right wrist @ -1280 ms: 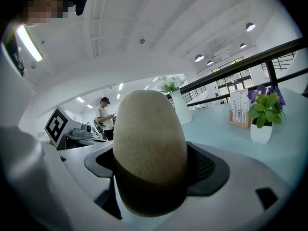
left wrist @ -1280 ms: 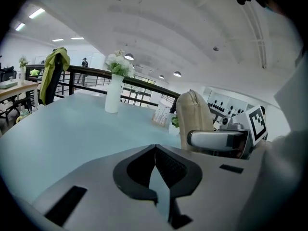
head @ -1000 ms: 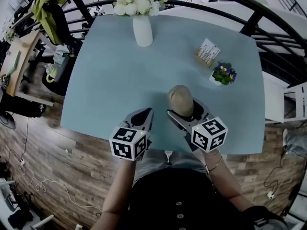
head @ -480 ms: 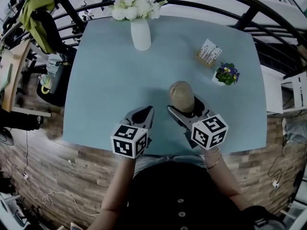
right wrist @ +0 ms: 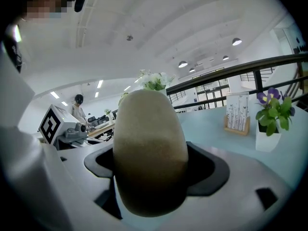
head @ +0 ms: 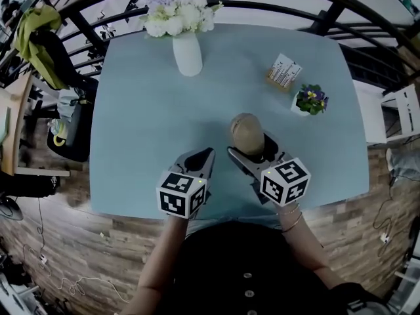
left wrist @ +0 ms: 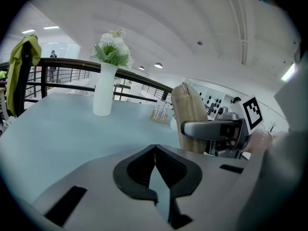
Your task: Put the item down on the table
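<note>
A tan, egg-shaped item (head: 247,133) stands upright between the jaws of my right gripper (head: 254,147), which is shut on it over the near middle of the pale blue table (head: 144,110). In the right gripper view the item (right wrist: 149,148) fills the gap between the jaws and hides their tips. Whether its base touches the table I cannot tell. My left gripper (head: 207,153) hovers just to the left, shut with nothing in it; its jaws meet at the tips (left wrist: 155,148). In the left gripper view the item (left wrist: 190,114) shows to the right.
A white vase of flowers (head: 187,54) stands at the table's far edge. A card holder (head: 283,73) and a small pot of purple flowers (head: 308,102) sit at the right. A chair with a green jacket (head: 39,38) is off the left side.
The head camera has shifted a little, so the table sits differently in view. Both grippers stay in nearly the same place, the right one still holding the item.
</note>
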Demonstrator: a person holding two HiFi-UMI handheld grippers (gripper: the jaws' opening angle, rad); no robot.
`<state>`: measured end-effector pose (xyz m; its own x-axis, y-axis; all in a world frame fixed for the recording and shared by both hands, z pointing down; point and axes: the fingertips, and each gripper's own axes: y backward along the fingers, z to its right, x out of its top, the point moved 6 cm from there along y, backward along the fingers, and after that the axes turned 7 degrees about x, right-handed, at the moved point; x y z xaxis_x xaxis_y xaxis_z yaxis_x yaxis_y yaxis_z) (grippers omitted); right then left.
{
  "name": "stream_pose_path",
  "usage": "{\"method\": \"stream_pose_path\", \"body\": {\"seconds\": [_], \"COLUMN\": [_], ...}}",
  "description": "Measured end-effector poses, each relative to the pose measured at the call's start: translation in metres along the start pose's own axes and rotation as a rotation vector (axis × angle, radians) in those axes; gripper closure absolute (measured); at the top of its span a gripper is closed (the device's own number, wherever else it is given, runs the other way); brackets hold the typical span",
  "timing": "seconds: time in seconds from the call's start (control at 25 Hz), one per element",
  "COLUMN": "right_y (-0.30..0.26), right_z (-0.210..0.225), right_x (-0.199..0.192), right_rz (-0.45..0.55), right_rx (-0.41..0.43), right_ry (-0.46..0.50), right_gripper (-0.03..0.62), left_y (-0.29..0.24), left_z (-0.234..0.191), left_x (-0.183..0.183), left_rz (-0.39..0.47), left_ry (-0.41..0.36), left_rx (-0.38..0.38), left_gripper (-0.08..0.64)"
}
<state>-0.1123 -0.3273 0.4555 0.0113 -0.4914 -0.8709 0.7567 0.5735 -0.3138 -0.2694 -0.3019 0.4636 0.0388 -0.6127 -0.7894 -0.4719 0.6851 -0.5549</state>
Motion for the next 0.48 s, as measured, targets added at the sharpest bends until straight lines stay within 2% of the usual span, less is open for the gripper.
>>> {"method": "stream_pose_path", "body": {"seconds": [0.48], "right_y": [-0.017], "right_z": [-0.002], "right_x": [-0.003], "right_rz": [-0.010], "right_rx": [-0.047], "right_ry": [-0.010], "right_gripper": [0.183], "left_y": [-0.005], "left_z": [-0.017], "left_x": [-0.003], "left_rz": [-0.020], "left_ry": [-0.013], "left_rx": [-0.058], "left_gripper": [0.541]}}
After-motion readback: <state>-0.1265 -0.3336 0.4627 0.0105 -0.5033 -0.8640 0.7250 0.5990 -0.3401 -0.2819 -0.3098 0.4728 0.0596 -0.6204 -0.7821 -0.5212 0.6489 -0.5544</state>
